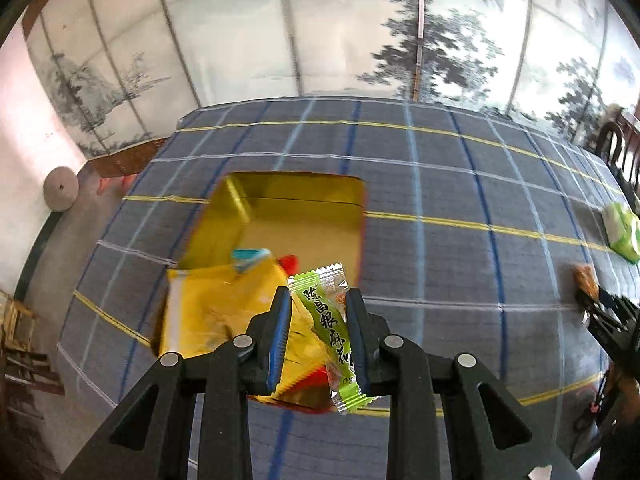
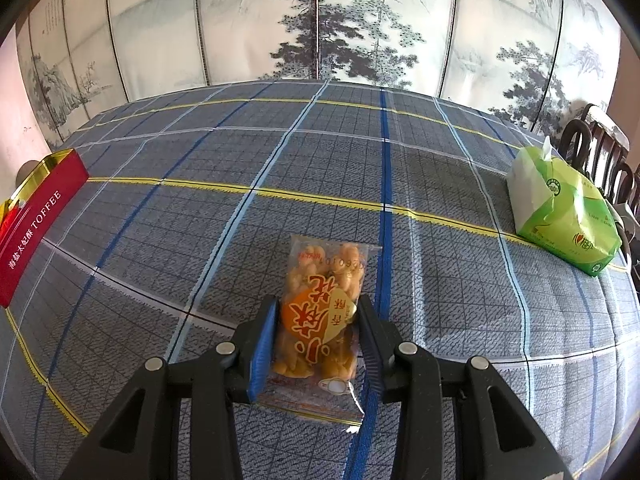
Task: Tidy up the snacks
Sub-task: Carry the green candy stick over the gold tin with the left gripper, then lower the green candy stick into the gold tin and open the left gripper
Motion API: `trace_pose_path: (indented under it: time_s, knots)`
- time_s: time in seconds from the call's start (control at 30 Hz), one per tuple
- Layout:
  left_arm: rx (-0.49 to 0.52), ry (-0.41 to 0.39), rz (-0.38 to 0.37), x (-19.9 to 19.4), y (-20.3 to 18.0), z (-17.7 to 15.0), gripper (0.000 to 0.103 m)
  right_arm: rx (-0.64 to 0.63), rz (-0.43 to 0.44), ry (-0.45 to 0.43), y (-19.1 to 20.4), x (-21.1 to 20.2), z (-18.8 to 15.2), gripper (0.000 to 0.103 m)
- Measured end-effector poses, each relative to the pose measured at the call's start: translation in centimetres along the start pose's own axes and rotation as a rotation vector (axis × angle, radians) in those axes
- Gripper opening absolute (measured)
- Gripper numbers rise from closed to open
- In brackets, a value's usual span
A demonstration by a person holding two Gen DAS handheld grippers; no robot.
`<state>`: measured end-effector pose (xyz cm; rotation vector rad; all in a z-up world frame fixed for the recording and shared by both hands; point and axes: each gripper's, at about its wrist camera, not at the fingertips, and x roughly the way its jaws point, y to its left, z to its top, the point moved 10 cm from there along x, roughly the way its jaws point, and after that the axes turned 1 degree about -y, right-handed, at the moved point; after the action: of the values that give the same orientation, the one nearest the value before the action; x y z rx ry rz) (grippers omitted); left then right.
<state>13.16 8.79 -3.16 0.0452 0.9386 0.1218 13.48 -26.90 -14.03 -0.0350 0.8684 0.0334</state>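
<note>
In the left wrist view my left gripper (image 1: pixel 320 300) is shut on a green snack packet (image 1: pixel 326 320) that stands upright between the blue pads. It hangs over the near end of an open tin (image 1: pixel 296 196) with a gold inside. A large yellow packet (image 1: pixel 216 308) lies in that tin. In the right wrist view my right gripper (image 2: pixel 319 302) is shut on a clear packet of orange fried twists (image 2: pixel 324 276), which lies on the plaid tablecloth (image 2: pixel 440 184). The same tin's red side (image 2: pixel 36 220), lettered TOFFEE, shows at the far left. The right gripper (image 1: pixel 600 312) also shows at the left view's right edge.
A green and white tissue pack (image 2: pixel 568 216) sits at the table's right side, also the tissue pack (image 1: pixel 622 232) in the left view. A painted folding screen (image 2: pixel 320 20) stands behind the table. Dark wooden chairs (image 2: pixel 600 148) stand at the far right.
</note>
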Motion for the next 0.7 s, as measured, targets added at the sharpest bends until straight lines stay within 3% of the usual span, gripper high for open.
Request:
trace_pose_path:
  time_s: [0.4, 0.7]
  knots:
    - [-0.064, 0.051, 0.064, 3.1, 7.1, 0.4, 0.024, 0.001, -0.001, 0.000, 0.0, 0.0, 0.0, 0.040]
    - [-0.064, 0.080, 0.066, 4.9, 8.1, -1.1, 0.024, 0.002, -0.002, -0.001, -0.1, 0.0, 0.0, 0.040]
